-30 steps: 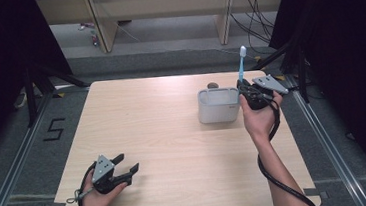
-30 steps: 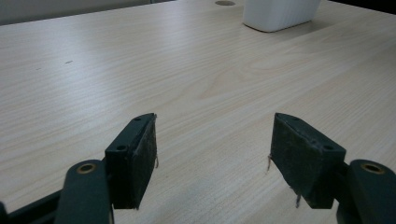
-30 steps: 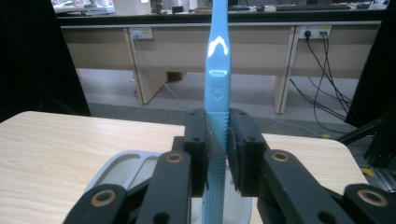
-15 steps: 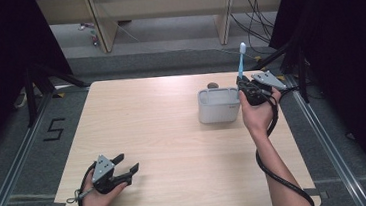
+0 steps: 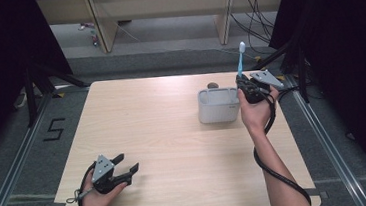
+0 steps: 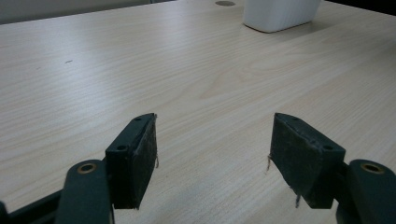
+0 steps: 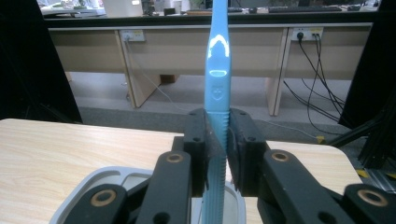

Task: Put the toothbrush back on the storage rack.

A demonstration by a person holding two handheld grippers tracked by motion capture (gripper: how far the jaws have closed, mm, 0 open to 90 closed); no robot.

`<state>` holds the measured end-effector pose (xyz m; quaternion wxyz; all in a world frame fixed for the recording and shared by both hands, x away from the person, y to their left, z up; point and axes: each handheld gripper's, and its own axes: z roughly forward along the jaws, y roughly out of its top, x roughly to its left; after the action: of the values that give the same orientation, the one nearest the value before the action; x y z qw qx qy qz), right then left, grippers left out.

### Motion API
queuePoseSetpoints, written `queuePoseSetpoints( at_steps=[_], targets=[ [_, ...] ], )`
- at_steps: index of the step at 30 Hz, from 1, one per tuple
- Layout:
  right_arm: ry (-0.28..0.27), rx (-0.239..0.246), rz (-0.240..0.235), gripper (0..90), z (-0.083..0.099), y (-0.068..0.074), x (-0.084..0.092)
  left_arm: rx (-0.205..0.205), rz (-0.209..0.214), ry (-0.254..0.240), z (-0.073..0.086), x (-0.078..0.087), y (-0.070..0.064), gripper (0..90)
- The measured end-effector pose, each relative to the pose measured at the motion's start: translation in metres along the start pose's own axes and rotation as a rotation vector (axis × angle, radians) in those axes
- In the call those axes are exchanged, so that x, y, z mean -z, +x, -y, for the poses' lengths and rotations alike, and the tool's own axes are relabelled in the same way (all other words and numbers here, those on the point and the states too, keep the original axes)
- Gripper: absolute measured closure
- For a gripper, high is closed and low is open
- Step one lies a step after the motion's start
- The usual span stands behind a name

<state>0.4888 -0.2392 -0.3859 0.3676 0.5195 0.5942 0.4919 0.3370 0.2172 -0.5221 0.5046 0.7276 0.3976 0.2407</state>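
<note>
My right gripper is clamped on the blue toothbrush; both pads press its ribbed handle from either side, and the handle runs upright between them, its lower end passing down behind the jaws toward the white holder just beneath. In the high view the same toothbrush stands above my right gripper, with its head at the top, right beside the right end of the white holder.

My right hand is raised over the table's far right part, forearm reaching up from the near edge, cable looping down along it. My left hand rests low at the near left corner, and my left gripper points across the table with its jaws spread wide and nothing between them; in the left gripper view the pads stand well apart over bare wood, my left gripper aimed toward the white holder far off.

Between my two hands the tabletop is open wood. The holder sits near the far right, close to the right edge. Beyond the far edge lie the floor and pale desks with hanging cables.
</note>
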Motion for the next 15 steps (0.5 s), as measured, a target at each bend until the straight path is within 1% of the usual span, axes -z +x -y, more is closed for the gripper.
queuePoseSetpoints(
  at_steps=[1, 3, 5, 7, 8, 11, 12, 14, 15],
  targets=[
    [-0.011, 0.024, -0.003, 78.9, 0.0004, -0.0020, -0.0016, 0.001, 0.000, 0.000, 0.0000, 0.0000, 0.0000, 31.2],
    [-0.014, 0.021, 0.004, 78.8, 0.0010, -0.0027, -0.0023, 0.001, -0.001, 0.000, 0.0000, 0.0001, 0.0000, 31.2],
    [-0.008, 0.012, -0.002, 78.9, 0.0008, -0.0024, -0.0028, 0.003, 0.001, -0.001, 0.0001, 0.0000, 0.0002, 31.2],
    [-0.018, 0.022, 0.002, 78.9, 0.0010, -0.0035, -0.0034, 0.003, 0.001, -0.002, 0.0001, 0.0000, 0.0003, 31.2],
    [-0.010, 0.015, 0.003, 78.8, 0.0009, -0.0028, -0.0031, 0.004, 0.002, -0.003, 0.0001, 0.0000, 0.0000, 31.2],
    [-0.008, 0.010, 0.004, 78.9, 0.0010, -0.0023, -0.0037, 0.004, 0.002, -0.001, 0.0001, -0.0001, 0.0001, 31.2],
    [-0.008, 0.001, 0.005, 78.8, 0.0011, -0.0015, -0.0039, 0.003, 0.002, -0.001, 0.0001, -0.0001, 0.0002, 31.2],
    [-0.015, 0.014, 0.006, 78.8, 0.0013, -0.0020, -0.0048, 0.004, 0.003, -0.002, 0.0001, 0.0000, 0.0004, 31.1],
    [-0.010, 0.017, 0.009, 78.9, 0.0010, -0.0020, -0.0048, 0.005, 0.003, -0.003, 0.0001, 0.0000, 0.0005, 31.1]
  ],
)
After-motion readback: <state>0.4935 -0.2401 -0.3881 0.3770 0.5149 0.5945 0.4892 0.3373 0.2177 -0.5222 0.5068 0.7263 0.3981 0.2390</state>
